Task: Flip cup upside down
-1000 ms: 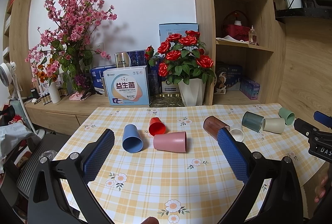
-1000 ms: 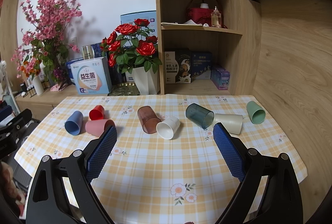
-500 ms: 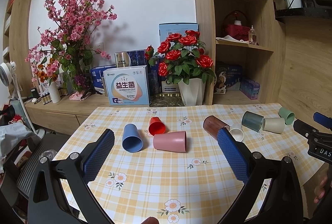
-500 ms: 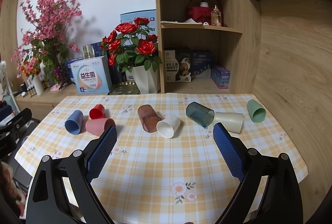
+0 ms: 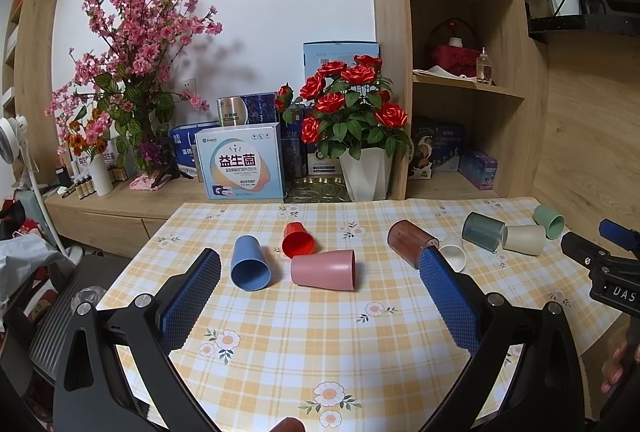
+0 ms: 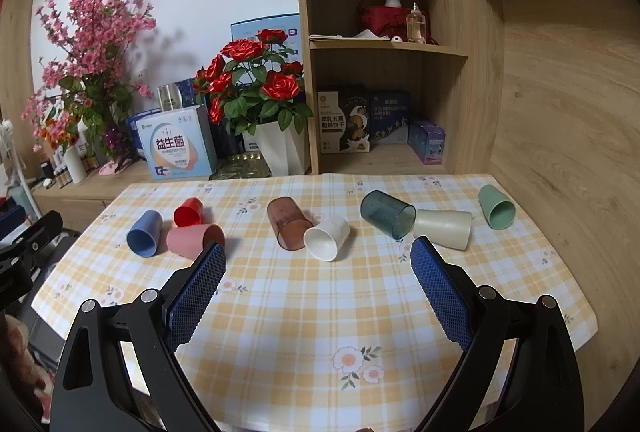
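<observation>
**Eight cups on their sides, both grippers open above the near table**

The left gripper (image 5: 320, 274) hangs over the near left part of the table (image 5: 304, 344), jaws spread wide and holding nothing. The right gripper (image 6: 318, 264) hangs over the near middle, its jaws equally wide and empty.

All cups lie on their sides on the checked cloth, in a loose row across the far half. From the left: the blue cup (image 6: 145, 233), mouth toward the cameras; the red cup (image 6: 189, 212) just behind; the pink cup (image 6: 195, 240) touching or just beside both. Near the middle, the brown cup (image 6: 289, 223) lies against the white cup (image 6: 327, 242), whose mouth faces the near edge. To the right, the dark teal cup (image 6: 387, 214) touches the cream cup (image 6: 442, 229). The green cup (image 6: 496, 207) lies apart at the far right.

Behind the table stand a rose pot (image 6: 282, 152), a box (image 6: 176, 148) and wooden shelves (image 6: 384, 44).
</observation>
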`<action>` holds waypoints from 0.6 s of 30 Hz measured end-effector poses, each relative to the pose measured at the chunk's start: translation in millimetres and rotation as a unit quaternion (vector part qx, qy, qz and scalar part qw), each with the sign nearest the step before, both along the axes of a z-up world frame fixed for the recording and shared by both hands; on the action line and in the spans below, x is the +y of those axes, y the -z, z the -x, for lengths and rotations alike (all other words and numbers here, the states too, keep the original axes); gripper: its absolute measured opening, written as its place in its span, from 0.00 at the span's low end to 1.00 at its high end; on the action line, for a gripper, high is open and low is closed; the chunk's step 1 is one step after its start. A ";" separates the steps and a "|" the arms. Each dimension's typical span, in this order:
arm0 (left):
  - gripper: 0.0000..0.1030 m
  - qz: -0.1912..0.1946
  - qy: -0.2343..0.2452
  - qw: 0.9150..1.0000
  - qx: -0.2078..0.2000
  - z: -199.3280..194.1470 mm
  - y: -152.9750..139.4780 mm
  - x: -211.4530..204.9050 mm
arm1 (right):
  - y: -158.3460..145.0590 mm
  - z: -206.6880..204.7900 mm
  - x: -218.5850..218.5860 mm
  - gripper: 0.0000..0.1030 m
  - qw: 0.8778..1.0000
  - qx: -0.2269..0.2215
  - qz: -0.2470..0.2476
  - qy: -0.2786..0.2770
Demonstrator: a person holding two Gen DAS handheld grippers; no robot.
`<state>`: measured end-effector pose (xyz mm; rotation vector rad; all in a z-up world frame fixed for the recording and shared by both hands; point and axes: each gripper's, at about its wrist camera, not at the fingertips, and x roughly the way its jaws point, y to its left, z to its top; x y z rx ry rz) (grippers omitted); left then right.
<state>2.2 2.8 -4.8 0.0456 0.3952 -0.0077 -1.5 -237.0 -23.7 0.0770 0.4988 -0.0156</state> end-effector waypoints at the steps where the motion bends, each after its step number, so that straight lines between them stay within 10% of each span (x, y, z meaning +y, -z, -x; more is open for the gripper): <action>1: 0.94 0.001 0.000 1.000 0.002 -0.3 1.2 0.2 | 0.7 0.1 0.0 0.88 1.000 0.001 -0.001 0.000; 18: 0.94 0.028 -0.032 0.994 0.099 -53.8 31.7 67.2 | 17.4 -61.1 -27.5 0.88 0.998 0.051 -0.031 -0.019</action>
